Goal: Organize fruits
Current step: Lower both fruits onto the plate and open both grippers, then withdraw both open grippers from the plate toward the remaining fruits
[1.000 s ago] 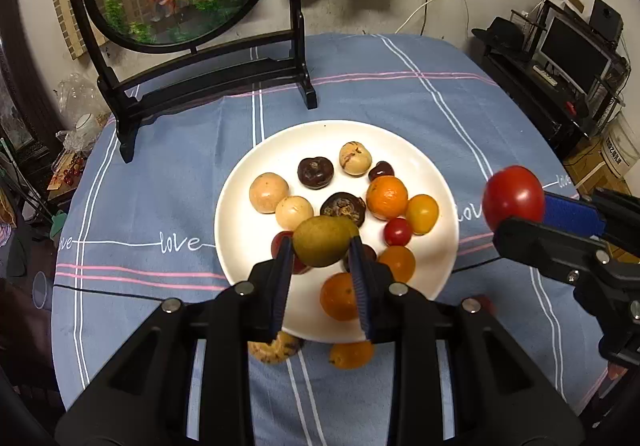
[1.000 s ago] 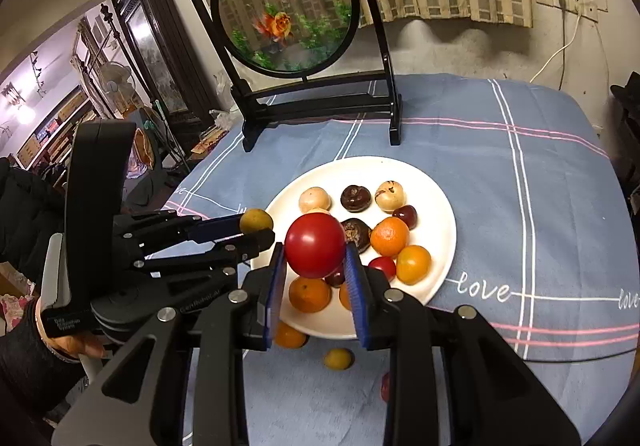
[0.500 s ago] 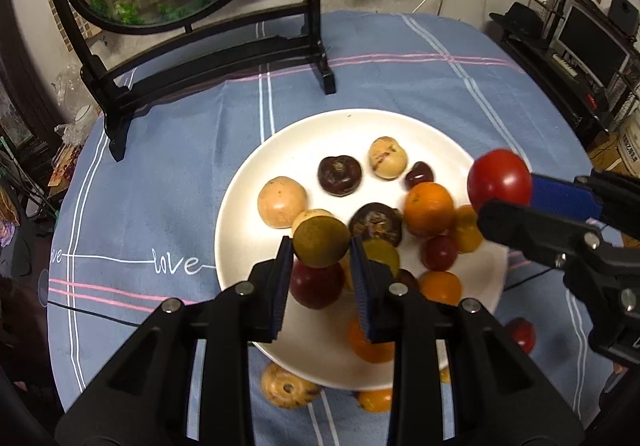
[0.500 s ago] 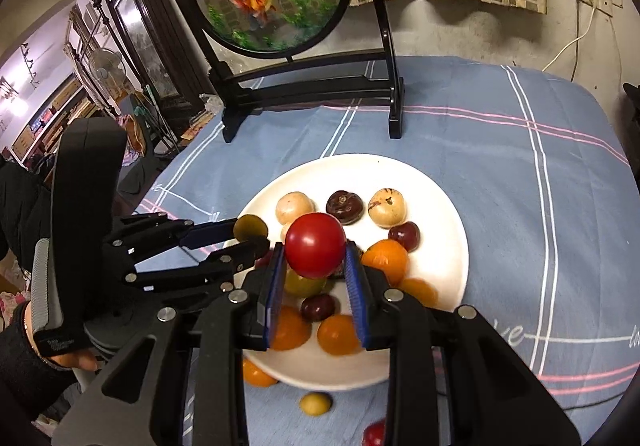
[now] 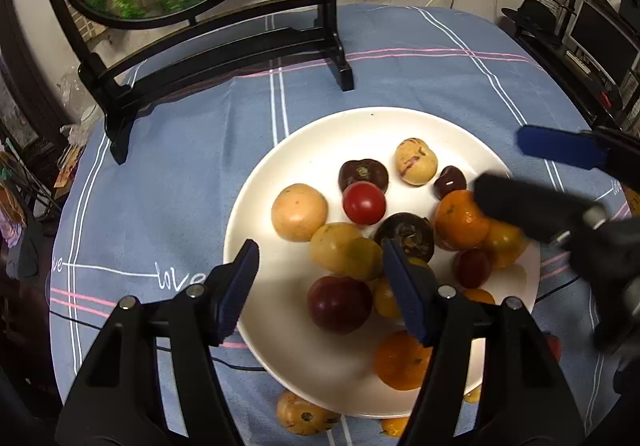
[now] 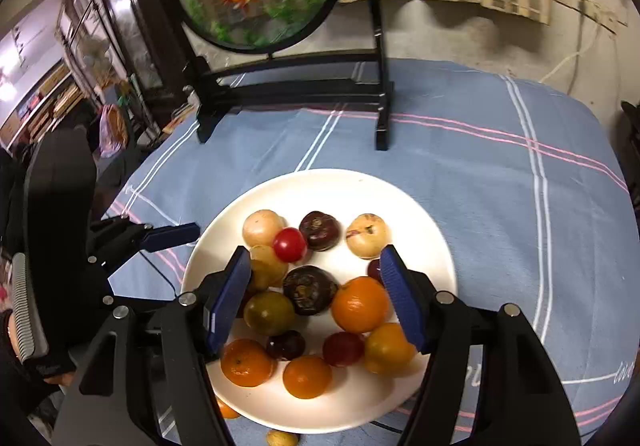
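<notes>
Now both grippers hang over the white plate (image 5: 260,213) with jaws opening and nothing pinched between them. Left gripper (image 5: 320,286) spreads above a yellow-green fruit (image 5: 348,252) lying mid-plate; right gripper (image 6: 316,294) spreads above the heap. Red tomato (image 6: 290,244) sits at about eleven o'clock of the plate's centre, touching a dark fruit (image 6: 320,230). Two fruits (image 5: 304,412) lie off the plate at six o'clock

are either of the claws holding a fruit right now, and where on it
Neither. Both the left claw and right claw are opening with nothing pinched; the red tomato and the other fruit lie loose on the white plate.
</notes>
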A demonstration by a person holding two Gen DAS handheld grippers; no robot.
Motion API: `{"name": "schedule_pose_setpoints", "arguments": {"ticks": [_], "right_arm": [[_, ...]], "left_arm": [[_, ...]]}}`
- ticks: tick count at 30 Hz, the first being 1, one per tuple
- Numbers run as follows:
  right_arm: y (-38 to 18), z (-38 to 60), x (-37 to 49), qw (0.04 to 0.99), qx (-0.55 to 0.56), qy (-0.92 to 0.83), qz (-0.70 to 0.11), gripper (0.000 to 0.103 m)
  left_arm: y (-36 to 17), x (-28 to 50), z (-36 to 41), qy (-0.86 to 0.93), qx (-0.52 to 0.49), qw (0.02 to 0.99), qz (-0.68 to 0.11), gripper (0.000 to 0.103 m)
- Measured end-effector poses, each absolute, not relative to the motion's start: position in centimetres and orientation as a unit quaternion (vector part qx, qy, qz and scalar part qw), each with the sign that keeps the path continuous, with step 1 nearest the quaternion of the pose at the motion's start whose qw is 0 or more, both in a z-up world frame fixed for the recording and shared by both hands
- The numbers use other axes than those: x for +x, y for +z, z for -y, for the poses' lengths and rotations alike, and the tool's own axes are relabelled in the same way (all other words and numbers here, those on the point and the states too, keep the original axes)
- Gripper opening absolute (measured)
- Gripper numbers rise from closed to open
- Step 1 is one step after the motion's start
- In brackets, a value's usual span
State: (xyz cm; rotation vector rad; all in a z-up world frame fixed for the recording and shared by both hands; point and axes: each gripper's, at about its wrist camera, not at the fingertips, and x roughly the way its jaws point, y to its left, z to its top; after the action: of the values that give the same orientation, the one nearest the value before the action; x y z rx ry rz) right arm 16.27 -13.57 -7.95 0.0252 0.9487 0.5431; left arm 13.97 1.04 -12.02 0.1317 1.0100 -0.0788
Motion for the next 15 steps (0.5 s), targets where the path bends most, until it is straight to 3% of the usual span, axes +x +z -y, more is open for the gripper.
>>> {"name": "schedule_pose_setpoints", "arguments": {"ticks": [15], "right_arm": [[-6.3, 18.3, 7.7, 0.857, 0.016, 0.251, -0.45, 0.068]], "left_arm": [[-8.2, 9.0, -1.3, -0.039, 0.059, 0.889, -0.452, 0.067]]}}
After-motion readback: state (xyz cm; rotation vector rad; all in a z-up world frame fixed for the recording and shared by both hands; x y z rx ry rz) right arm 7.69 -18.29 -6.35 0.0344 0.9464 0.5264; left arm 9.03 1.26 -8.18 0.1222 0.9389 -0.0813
